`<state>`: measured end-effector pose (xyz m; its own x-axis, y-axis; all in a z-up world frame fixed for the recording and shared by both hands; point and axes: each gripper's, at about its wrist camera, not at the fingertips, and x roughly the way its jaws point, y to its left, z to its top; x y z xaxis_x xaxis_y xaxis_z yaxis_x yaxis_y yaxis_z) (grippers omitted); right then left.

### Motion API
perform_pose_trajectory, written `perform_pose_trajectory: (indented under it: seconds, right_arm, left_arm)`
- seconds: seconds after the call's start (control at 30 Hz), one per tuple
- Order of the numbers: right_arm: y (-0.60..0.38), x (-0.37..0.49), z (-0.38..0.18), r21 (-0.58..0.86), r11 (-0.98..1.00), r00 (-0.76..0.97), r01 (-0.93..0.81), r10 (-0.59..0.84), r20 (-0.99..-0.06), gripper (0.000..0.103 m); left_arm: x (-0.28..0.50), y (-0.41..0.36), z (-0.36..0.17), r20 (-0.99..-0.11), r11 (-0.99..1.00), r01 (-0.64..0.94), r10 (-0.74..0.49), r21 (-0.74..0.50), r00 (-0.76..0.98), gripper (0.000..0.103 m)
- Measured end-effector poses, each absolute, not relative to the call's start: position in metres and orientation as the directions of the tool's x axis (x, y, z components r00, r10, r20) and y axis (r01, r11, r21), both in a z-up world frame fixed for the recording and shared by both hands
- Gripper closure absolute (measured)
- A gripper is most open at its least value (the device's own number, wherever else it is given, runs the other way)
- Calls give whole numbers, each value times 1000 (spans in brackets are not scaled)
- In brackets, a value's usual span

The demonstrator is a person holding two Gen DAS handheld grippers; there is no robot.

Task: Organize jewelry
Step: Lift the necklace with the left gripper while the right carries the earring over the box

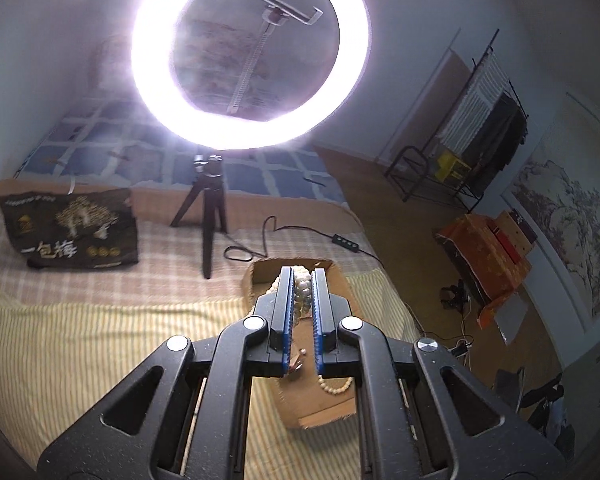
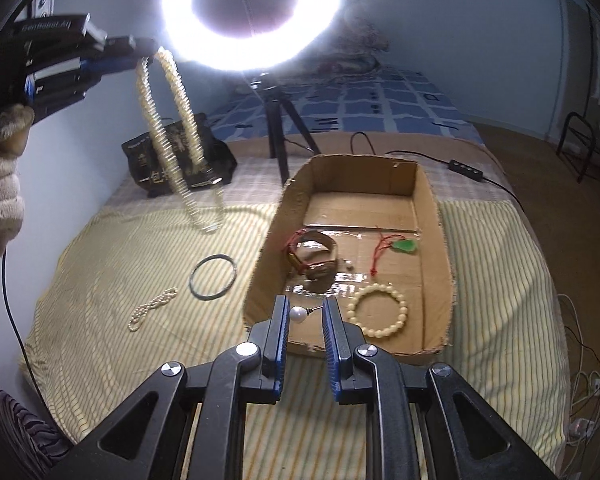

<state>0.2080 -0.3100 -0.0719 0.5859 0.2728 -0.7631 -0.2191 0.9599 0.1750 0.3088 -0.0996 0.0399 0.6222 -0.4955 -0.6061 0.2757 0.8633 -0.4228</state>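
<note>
My left gripper [image 1: 302, 276] is shut on a long cream bead necklace [image 1: 302, 292]; in the right wrist view it [image 2: 146, 54] hangs in a loop [image 2: 172, 128] high above the bed, left of the box. My right gripper [image 2: 305, 306] holds a pearl earring [image 2: 299, 314] between its fingers at the near edge of the cardboard box [image 2: 436, 236]. Inside the box lie a brown watch [image 2: 316, 256], a green pendant on red cord [image 2: 405, 245] and a cream bead bracelet [image 2: 378, 311]. A dark bangle [image 2: 213, 272] and a small pearl strand [image 2: 153, 307] lie on the striped blanket.
A lit ring light [image 2: 252, 12] on a black tripod [image 2: 284, 132] stands behind the box, its cable and switch [image 2: 466, 169] trailing right. A dark printed bag [image 2: 180, 160] lies at the back left. The bed edge drops to the floor on the right.
</note>
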Motion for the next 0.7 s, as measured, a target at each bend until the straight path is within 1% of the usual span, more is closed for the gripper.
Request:
perform_pose_trajectory:
  seconds: [0.17,0.37,0.7]
  right_arm:
    - [-319,212,-77,170,965,580,-200,257,-773,88]
    - [-329,219,-83,171,969,575,-176,242,-782,88]
    - [-342,229,-98,174,975,563,-137,221,-796,88]
  left_arm:
    - [326,-135,39,-613,858,309,-510,-410,603,97]
    - [343,-174,25,-637,863,328,-505,-385,582,97]
    - [363,-200,-8,-683,874,309,-486,-375,546,97]
